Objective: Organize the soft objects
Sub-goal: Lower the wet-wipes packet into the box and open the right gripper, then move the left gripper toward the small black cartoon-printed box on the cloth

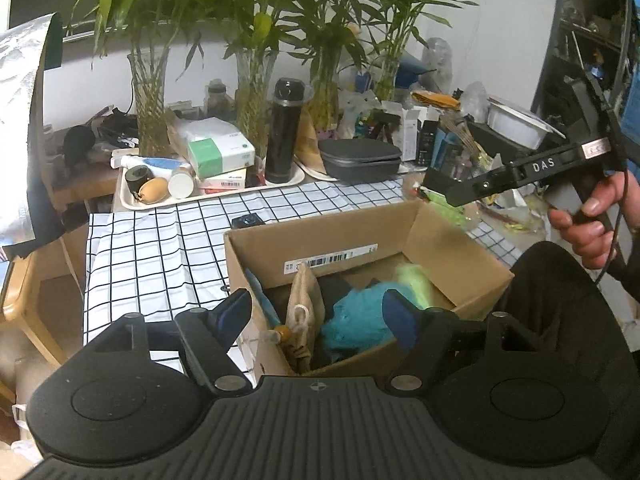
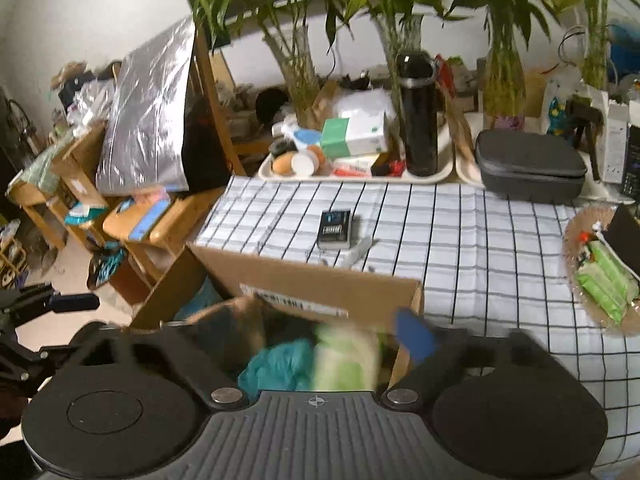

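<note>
An open cardboard box (image 1: 320, 240) stands on the checked cloth. In it lie a teal fluffy piece (image 1: 356, 320), a pale green fluffy piece (image 1: 416, 280) and a beige burlap pouch (image 1: 306, 300). My left gripper (image 1: 318, 316) hovers open over the box's near edge, nothing between its pads. A hand (image 1: 580, 224) holds my right gripper (image 1: 438, 190) above the box's far right corner. In the right wrist view the right gripper (image 2: 320, 336) is open over the box (image 2: 320, 280), with the blurred pale green piece (image 2: 344, 360) and the teal piece (image 2: 280, 364) below it.
Behind the box are a tray (image 1: 132, 204) of small items, a black flask (image 1: 284, 132), glass vases of bamboo (image 1: 150, 104) and a grey case (image 1: 360, 158). A small dark pack (image 2: 335, 227) lies on the cloth. A woven basket (image 2: 576, 236) sits right, wooden chairs (image 2: 160, 232) left.
</note>
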`<state>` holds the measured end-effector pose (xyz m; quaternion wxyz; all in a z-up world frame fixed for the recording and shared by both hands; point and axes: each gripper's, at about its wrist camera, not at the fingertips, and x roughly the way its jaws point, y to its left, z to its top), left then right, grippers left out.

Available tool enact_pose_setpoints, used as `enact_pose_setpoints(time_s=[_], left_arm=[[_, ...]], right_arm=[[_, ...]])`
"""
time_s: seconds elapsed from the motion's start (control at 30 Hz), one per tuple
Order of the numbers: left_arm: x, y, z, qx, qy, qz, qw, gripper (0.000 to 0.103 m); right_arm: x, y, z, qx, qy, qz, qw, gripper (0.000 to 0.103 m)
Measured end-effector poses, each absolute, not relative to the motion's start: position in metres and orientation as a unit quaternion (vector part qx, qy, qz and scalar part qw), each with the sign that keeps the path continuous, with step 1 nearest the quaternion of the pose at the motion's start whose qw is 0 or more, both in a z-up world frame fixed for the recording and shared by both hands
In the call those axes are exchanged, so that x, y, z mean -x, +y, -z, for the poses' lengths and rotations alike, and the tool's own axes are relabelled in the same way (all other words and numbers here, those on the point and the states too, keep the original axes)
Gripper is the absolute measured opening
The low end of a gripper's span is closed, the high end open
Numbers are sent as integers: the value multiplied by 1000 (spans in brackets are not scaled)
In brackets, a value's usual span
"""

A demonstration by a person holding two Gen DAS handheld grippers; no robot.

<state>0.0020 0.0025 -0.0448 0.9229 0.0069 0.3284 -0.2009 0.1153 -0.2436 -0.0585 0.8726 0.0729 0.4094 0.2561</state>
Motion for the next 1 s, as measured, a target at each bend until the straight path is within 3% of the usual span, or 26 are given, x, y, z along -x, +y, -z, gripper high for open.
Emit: enact_pose_setpoints(time_s=[0.23, 1.0], left_arm=[[-4, 4, 45, -11, 326, 193, 926, 72], [-21, -3, 65, -35, 407, 176, 896, 72]], right_arm=[[-113, -246, 57, -50, 404, -255, 877, 103], [-86, -229, 93, 56, 459, -270, 845, 103]])
